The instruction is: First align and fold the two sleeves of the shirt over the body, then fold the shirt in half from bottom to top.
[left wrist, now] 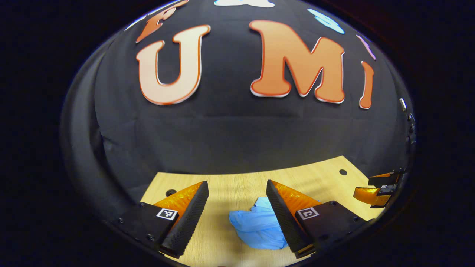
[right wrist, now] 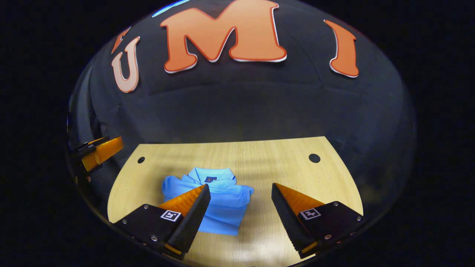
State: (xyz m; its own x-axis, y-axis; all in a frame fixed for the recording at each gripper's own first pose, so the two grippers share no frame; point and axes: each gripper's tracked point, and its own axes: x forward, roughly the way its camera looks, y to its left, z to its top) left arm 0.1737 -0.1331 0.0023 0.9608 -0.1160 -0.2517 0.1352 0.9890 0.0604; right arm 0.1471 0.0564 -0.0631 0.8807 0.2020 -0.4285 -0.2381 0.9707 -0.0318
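Your table [right wrist: 282, 163] carries the shirt [right wrist: 219, 207], which lies folded into a compact bundle with its collar toward the wall (sleeves tucked over the body). Your left gripper [left wrist: 237, 217] hangs above the table with jaws spread, the shirt just beside one finger. Your right gripper [right wrist: 241, 218] hovers with jaws spread too, holding nothing.

Light blue shirt [right wrist: 219, 202] with a small dark collar label, lying on a pale wood-grain tabletop [right wrist: 282, 163] with dark round holes.
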